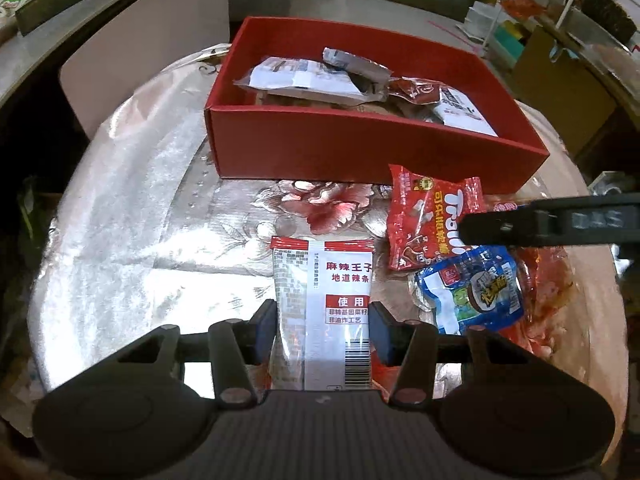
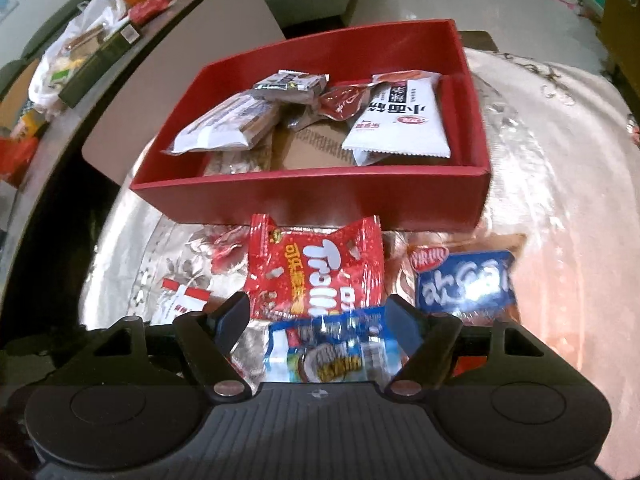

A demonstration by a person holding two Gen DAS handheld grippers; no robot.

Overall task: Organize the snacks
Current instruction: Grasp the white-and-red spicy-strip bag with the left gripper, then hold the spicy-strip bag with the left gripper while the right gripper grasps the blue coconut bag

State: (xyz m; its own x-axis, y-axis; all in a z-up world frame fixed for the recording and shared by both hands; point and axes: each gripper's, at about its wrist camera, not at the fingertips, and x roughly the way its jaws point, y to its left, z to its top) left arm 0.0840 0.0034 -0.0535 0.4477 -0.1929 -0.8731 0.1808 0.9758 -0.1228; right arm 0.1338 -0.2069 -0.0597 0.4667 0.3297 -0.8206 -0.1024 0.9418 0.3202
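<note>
My left gripper (image 1: 323,330) is shut on a white and red snack packet (image 1: 320,280), gripping its lower half just above the shiny floral tablecloth. Behind it stands the red box (image 1: 376,152) with several packets inside. To the right lie a red Trolli packet (image 1: 424,216) and a blue packet (image 1: 476,292), and one finger (image 1: 520,226) of my right gripper reaches over them. In the right wrist view my right gripper (image 2: 318,320) is open above the blue packet (image 2: 328,352) and the lower edge of the Trolli packet (image 2: 312,268). The red box (image 2: 320,200) is beyond.
A blue wafer pack (image 2: 464,284) lies right of the right gripper. The round table's cloth (image 1: 160,200) drops away at its left edge. A side counter with bags and boxes (image 2: 80,52) stands far left. Cardboard boxes (image 1: 560,80) are at the far right.
</note>
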